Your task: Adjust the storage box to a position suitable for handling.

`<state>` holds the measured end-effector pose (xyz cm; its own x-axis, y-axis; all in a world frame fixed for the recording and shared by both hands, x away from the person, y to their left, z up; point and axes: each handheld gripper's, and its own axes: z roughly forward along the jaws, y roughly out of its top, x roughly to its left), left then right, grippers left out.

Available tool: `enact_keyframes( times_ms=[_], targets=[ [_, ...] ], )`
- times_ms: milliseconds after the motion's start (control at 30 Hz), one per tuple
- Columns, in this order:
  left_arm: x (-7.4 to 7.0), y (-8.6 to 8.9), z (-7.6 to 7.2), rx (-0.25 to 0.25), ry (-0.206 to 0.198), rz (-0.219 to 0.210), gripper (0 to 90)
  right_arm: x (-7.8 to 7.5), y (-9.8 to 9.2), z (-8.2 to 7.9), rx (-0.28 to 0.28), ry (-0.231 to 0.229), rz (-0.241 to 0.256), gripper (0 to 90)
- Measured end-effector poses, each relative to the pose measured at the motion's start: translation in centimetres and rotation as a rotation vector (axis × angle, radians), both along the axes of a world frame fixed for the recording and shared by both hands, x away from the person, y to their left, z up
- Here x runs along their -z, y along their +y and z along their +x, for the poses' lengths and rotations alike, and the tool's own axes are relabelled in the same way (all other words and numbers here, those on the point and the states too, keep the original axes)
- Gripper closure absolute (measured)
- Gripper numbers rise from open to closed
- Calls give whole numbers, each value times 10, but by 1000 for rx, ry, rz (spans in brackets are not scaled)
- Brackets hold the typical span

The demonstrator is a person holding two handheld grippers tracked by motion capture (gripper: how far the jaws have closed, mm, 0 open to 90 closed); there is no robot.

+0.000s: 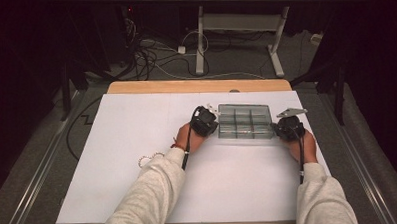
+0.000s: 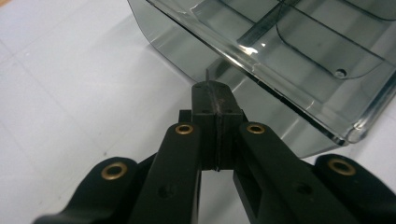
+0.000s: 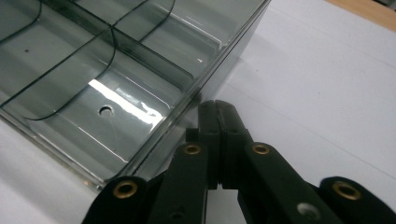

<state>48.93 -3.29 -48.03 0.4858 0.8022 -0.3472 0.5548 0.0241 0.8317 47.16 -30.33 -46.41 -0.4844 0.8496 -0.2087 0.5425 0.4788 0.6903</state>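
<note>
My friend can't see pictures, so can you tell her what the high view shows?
A person's two hands each hold a black gripper against a clear grey divided tray on a white table: the left gripper at the tray's left side, the right gripper at its right side. Both sleeves are light grey, and cables lie on the floor beyond the table.

The high view looks forward and down on the whole table [image 1: 138,159]; both gripper views sit very close to the tray [image 2: 299,60], from opposite ends.
</note>
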Motion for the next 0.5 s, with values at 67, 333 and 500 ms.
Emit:
enact_keyframes(
  times_ms=[67, 333, 500],
  targets=[
    [2, 3, -1, 1, 2, 14, 874, 0, 6, -1, -2, -4, -15, 900],
    [2, 18, -5, -12, -12, 51, 875, -1, 24, -6, -22, -8, -47, 900],
    [2, 34, -10, -19, -19, 66, 874, 2, 36, -14, -57, -6, -20, 900]
  ],
)
